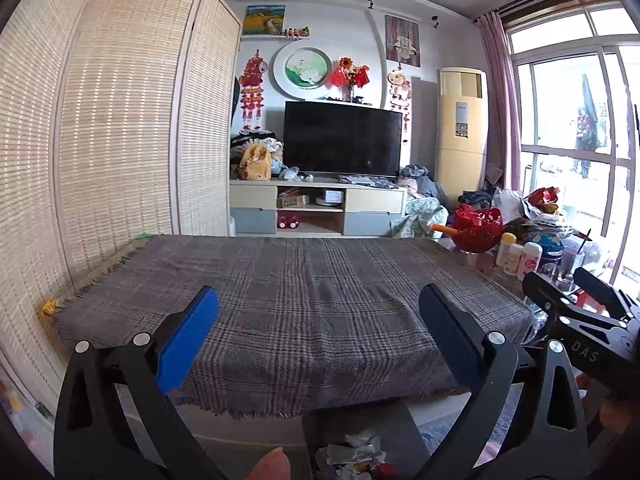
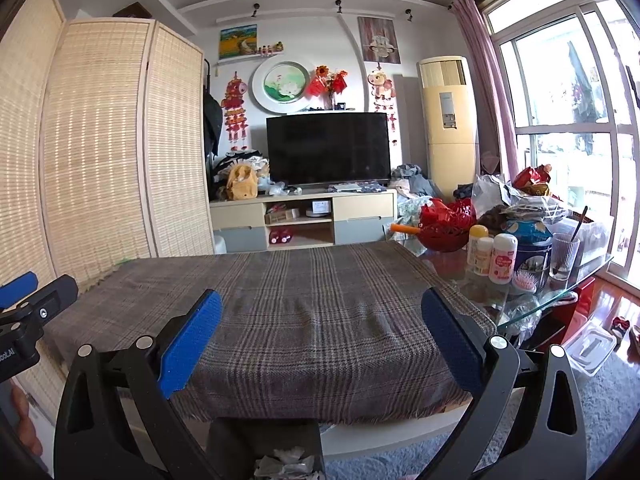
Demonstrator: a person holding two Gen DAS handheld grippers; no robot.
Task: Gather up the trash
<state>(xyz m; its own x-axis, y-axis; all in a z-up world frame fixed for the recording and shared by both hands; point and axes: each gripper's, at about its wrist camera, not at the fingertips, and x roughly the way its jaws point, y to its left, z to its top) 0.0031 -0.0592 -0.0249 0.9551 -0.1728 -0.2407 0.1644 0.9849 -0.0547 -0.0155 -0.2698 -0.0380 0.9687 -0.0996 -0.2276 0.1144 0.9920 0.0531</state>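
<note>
**Both tools released above the plaid cloth, trash in the bin below**

We hold the left tool [image 1: 319, 326] and the right tool [image 2: 321, 330] side by side over the surface, which is covered by a grey plaid cloth [image 1: 296, 292]. Both tools are released, their blue pads wide apart and grasping nothing. The crumpled trash [image 1: 352, 458] lies in a dark bin [image 2: 264, 436] on the floor, just in front of the near edge of the surface. To the right, bottles [image 2: 494, 258] and a red basket [image 2: 448, 224] stand on the glass part.
</note>
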